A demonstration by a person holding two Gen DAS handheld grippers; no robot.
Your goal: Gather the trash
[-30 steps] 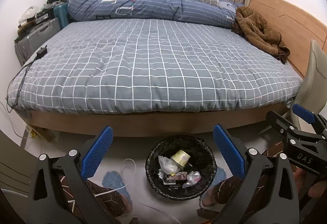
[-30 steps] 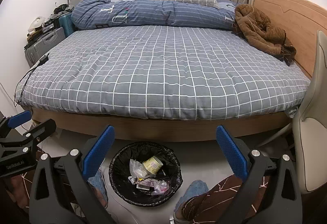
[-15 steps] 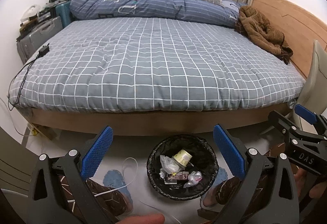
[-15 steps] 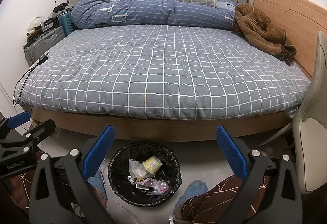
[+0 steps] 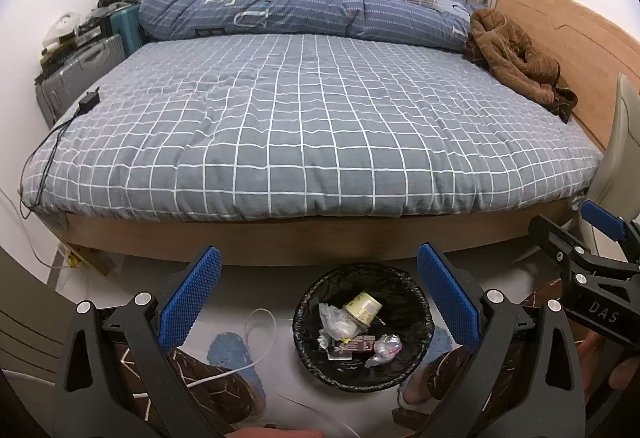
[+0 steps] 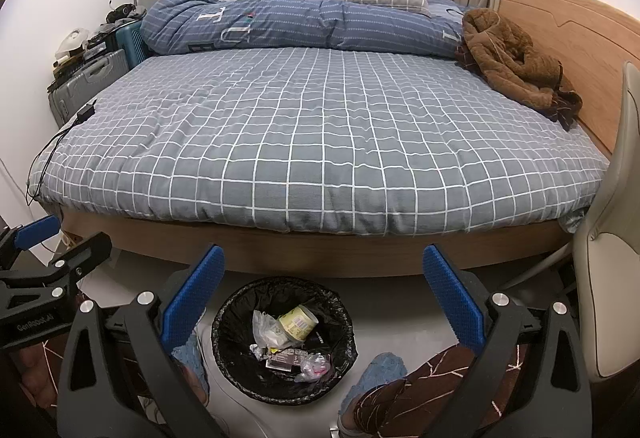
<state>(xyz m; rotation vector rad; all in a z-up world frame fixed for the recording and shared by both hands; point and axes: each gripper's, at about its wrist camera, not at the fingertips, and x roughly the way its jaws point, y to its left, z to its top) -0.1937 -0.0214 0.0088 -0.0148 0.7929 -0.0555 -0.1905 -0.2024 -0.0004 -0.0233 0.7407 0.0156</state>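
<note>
Both claws, left claw point(image 5: 318, 296) and right claw point(image 6: 324, 294), are gaping wide, holding nothing, hovering over the trash bin point(image 5: 362, 326) at 6 o'clock; collecting seems finished, so next is likely scanning the bed point(image 5: 312, 126) for leftovers.

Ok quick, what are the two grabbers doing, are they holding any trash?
Left gripper: open, holding nothing.
Right gripper: open, holding nothing.
The trash sits in the bin below them.

"DAS" on right tool point(image 5: 596, 280); "GenRobot.AI" on left tool point(image 6: 44, 278).
</note>
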